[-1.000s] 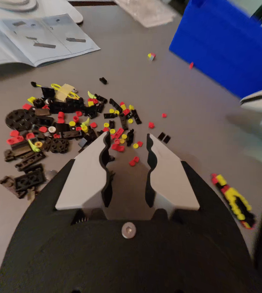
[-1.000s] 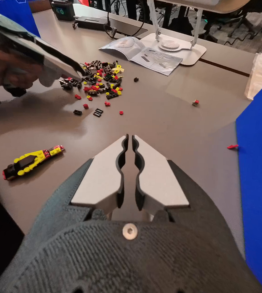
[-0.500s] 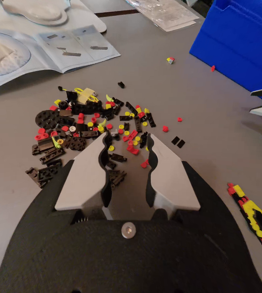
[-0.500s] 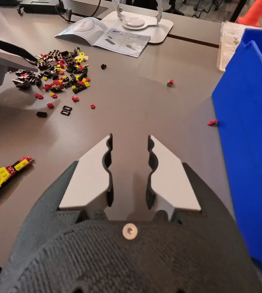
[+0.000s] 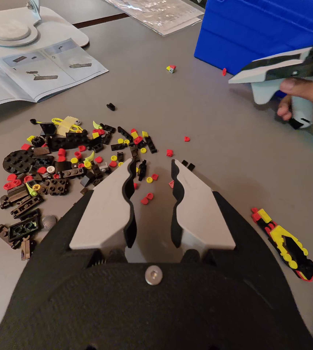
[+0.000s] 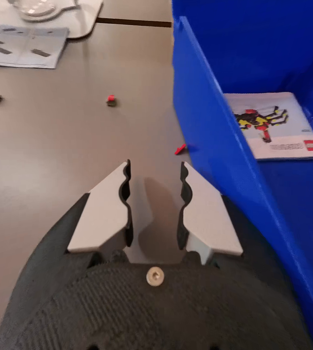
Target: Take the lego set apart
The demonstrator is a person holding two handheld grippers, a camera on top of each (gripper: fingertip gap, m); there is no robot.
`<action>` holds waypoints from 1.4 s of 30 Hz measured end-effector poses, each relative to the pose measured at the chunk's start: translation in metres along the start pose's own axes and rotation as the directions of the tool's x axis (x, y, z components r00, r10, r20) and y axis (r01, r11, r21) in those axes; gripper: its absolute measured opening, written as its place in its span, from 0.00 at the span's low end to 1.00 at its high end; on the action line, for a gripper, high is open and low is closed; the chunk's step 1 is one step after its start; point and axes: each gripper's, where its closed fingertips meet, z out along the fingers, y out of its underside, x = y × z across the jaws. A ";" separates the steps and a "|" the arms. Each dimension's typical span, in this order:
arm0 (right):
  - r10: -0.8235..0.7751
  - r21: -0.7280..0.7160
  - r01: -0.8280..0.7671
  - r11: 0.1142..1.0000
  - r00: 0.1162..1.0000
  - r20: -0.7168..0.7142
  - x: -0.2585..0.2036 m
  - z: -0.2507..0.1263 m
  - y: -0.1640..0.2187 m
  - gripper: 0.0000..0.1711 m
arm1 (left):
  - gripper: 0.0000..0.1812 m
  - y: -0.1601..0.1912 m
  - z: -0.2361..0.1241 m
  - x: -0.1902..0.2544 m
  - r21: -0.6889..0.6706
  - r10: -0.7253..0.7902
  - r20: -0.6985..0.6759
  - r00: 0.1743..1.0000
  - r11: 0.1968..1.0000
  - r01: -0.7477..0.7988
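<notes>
left gripper (image 5: 152, 175): jaws apart, nothing between the pads, hanging low over the near edge of the loose pieces.
right gripper (image 6: 155, 163): jaws apart and empty, over bare table just beside the blue bin's wall; in the left wrist view a hand holds it out to the right.
assembled piece (image 5: 282, 244): the one chunk not yet taken apart, a long narrow build of yellow, red and black, lying flat on the table (image 5: 199, 117) to the right of the left gripper, touching neither gripper.
how it handles: light, stiff plastic, likely slick on the smooth top, so it may skid or spin if nudged; studs grip tightly, so parts should pop off suddenly rather than bend.
where to hold: judged best across its narrow width, one gripper near each end, then pry or twist the small yellow and red plates off.
loose pieces (image 5: 72, 162): a spread of black, red and yellow bits ahead and left of the left gripper, a few red strays further out.
blue bin (image 6: 218, 132): right side, a booklet (image 6: 277, 126) lying inside.
open booklet (image 5: 38, 75): far left, partly on a white base.
</notes>
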 end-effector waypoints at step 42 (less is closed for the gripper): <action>-0.206 0.063 0.214 0.975 0.756 0.621 -0.178 -0.045 -0.001 0.18 | 0.21 0.021 0.008 0.048 -0.083 0.212 -0.173 0.962 0.970 -0.229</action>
